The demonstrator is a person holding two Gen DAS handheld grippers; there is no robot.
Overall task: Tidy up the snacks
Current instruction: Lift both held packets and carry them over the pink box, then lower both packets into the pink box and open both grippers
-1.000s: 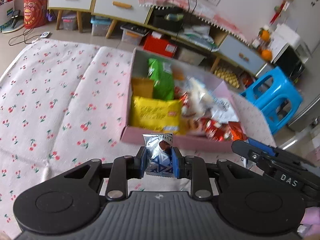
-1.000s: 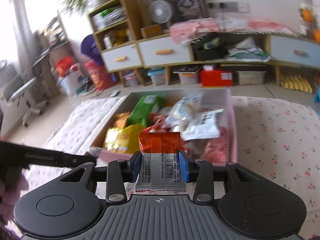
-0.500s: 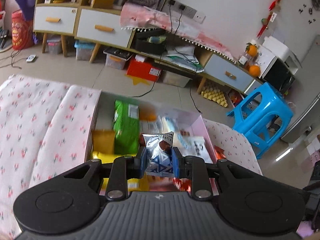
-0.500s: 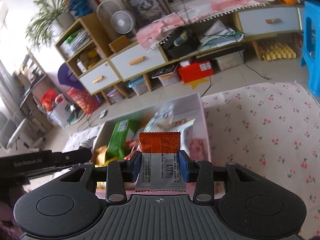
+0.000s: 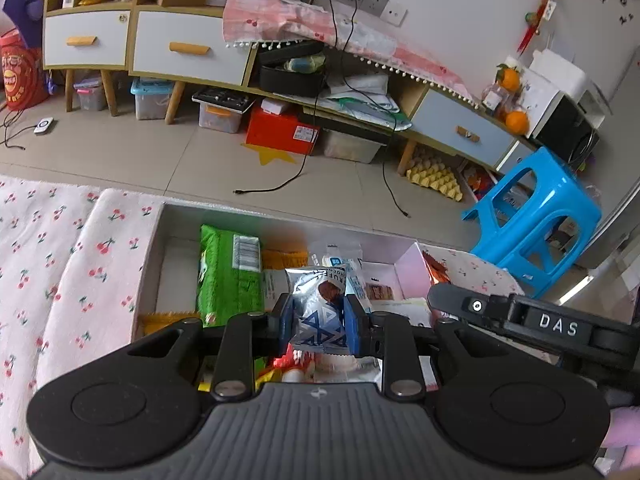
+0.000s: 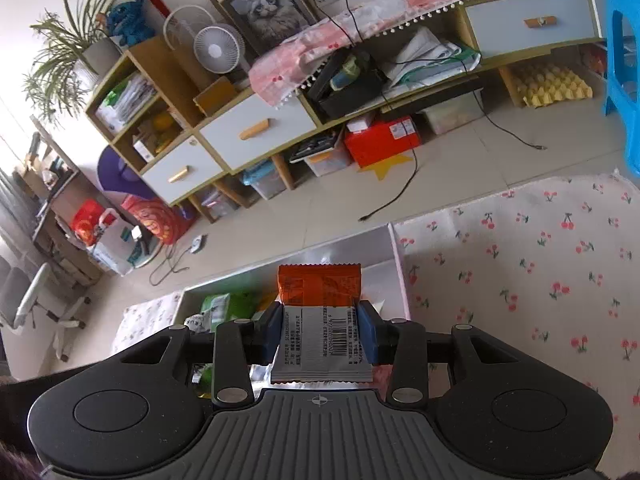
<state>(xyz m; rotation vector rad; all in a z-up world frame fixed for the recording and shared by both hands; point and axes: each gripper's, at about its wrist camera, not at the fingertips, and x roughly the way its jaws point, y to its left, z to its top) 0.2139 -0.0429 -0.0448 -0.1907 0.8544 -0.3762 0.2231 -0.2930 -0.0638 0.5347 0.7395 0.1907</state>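
My left gripper (image 5: 319,322) is shut on a small silver and blue truffle packet (image 5: 318,312), held above the open snack box (image 5: 168,264). The box holds a green bag (image 5: 228,272), a yellow packet and several other snacks. My right gripper (image 6: 320,330) is shut on an orange and white snack packet (image 6: 320,308), barcode side up, over the same box (image 6: 394,264) near its right wall. The right gripper's black body (image 5: 516,320) shows at the right of the left wrist view.
The box lies on a white cloth with cherry print (image 6: 520,272), (image 5: 60,264). Beyond it is tiled floor with loose cables (image 5: 280,184), a low cabinet with drawers (image 5: 188,48), a red box (image 5: 282,132) and a blue stool (image 5: 536,220).
Both grippers have moved forward over the box with their packets held; the box now lies largely beneath them. The right wrist view has rolled, tilting the room.
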